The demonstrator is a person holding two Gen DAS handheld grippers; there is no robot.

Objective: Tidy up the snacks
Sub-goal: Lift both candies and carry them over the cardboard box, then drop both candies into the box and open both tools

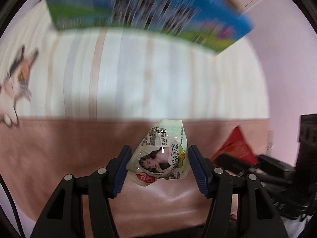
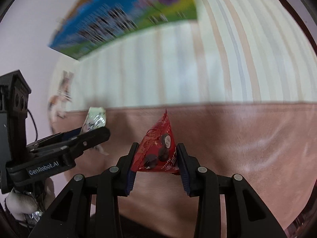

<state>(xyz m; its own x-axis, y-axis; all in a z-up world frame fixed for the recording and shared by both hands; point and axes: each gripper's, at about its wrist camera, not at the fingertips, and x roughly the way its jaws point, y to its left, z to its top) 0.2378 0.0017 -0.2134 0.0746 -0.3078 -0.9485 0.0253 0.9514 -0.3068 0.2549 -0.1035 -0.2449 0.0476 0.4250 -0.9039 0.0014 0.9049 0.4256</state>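
Note:
My left gripper (image 1: 158, 158) is shut on a pale green snack packet (image 1: 161, 154) printed with a woman's face, held above a pink cloth. My right gripper (image 2: 156, 156) is shut on a red triangular snack packet (image 2: 158, 150) with dark round sweets printed on it. The left gripper and its pale packet (image 2: 95, 119) show at the left of the right wrist view. The red packet (image 1: 235, 146) and right gripper show at the right of the left wrist view. A blue and green box (image 1: 138, 13) stands at the far side, blurred; it also shows in the right wrist view (image 2: 126, 17).
A pink cloth (image 1: 59, 148) covers the near surface and a striped cream cloth (image 1: 138, 75) lies beyond it. A cat-patterned item (image 1: 15, 83) lies at the far left. A pale pink wall (image 1: 287, 59) is at the right.

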